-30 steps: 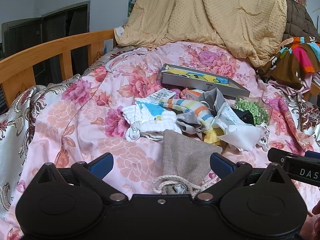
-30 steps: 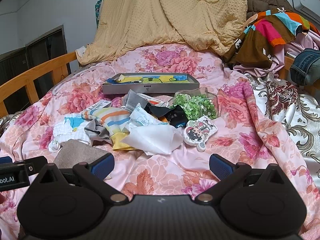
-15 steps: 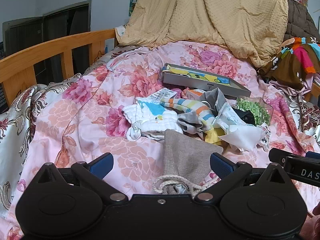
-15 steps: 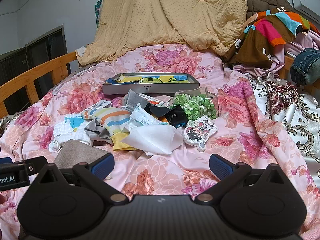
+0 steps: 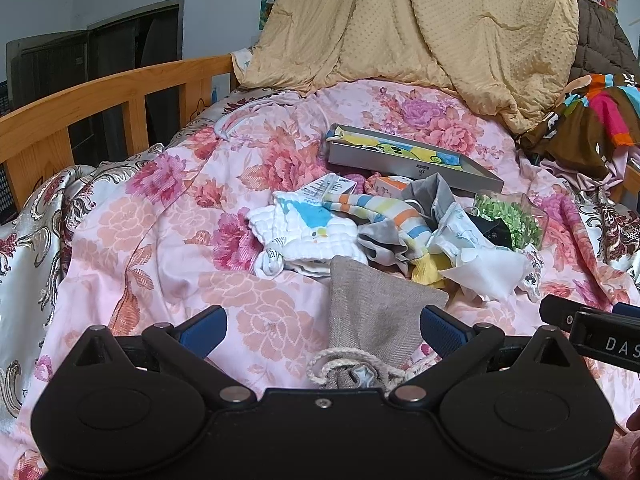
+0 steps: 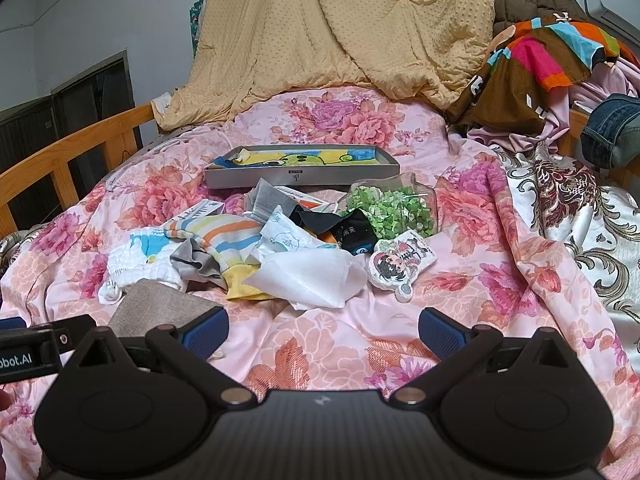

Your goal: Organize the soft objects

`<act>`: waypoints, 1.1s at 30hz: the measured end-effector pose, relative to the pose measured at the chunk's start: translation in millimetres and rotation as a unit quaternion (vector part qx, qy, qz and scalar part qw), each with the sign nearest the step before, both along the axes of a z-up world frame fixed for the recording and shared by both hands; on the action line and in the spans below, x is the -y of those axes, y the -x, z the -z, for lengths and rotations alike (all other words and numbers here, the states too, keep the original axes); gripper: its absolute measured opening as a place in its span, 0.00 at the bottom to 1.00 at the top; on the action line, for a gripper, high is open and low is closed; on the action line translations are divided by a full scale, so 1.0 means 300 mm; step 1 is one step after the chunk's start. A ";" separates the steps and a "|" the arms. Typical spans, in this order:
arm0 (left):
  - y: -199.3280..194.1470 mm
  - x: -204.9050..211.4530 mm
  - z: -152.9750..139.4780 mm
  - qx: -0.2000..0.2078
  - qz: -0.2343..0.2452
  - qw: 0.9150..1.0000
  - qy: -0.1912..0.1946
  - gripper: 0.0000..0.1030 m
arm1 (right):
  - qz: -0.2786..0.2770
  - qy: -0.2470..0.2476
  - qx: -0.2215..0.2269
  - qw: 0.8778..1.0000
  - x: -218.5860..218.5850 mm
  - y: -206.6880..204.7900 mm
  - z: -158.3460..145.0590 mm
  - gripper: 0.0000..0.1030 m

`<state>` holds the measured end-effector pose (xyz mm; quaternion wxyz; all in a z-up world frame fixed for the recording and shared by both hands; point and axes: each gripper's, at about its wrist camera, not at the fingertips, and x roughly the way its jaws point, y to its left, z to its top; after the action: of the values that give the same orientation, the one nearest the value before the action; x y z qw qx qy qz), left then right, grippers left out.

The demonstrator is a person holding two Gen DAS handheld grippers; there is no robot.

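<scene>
Left gripper (image 5: 323,327) with fingers spread wide above a grey-brown linen drawstring pouch (image 5: 376,320) on the pink floral bedspread (image 5: 160,248), right gripper (image 6: 323,327) likewise wide and empty, beyond them a heap of a white quilted cloth (image 5: 308,234), striped sock (image 5: 384,216) and white tissue (image 6: 312,276), farther back a shallow grey box (image 6: 300,170), tan blanket (image 6: 344,24) behind.

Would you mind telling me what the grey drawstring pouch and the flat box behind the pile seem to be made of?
Pouch: coarse woven cloth, probably linen or burlap, matte with visible weave; its drawstring looks like twisted cotton rope. Box: smooth grey walls with crisp edges, likely cardboard, possibly metal.
</scene>
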<state>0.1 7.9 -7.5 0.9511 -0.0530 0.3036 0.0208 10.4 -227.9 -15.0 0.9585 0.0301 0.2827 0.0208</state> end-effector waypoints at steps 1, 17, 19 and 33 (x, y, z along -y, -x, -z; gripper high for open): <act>-0.001 0.002 -0.003 0.000 0.000 1.000 0.000 0.99 | 0.000 0.000 0.000 1.000 0.000 0.000 -0.001 1.00; 0.000 0.002 -0.003 0.000 0.000 1.000 0.000 0.99 | 0.000 -0.002 0.000 1.000 0.000 0.000 0.000 1.00; 0.000 0.000 -0.002 0.000 0.000 1.000 0.000 0.99 | 0.000 -0.002 0.000 1.000 -0.001 0.001 0.000 1.00; 0.004 0.008 -0.002 0.005 0.000 1.000 -0.014 0.99 | 0.020 0.012 -0.014 1.000 0.001 -0.020 -0.011 1.00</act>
<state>-1.0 5.4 -6.8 0.9532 -0.0394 0.2986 0.0248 16.3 -228.0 -11.8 0.9549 0.0244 0.2958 -0.0020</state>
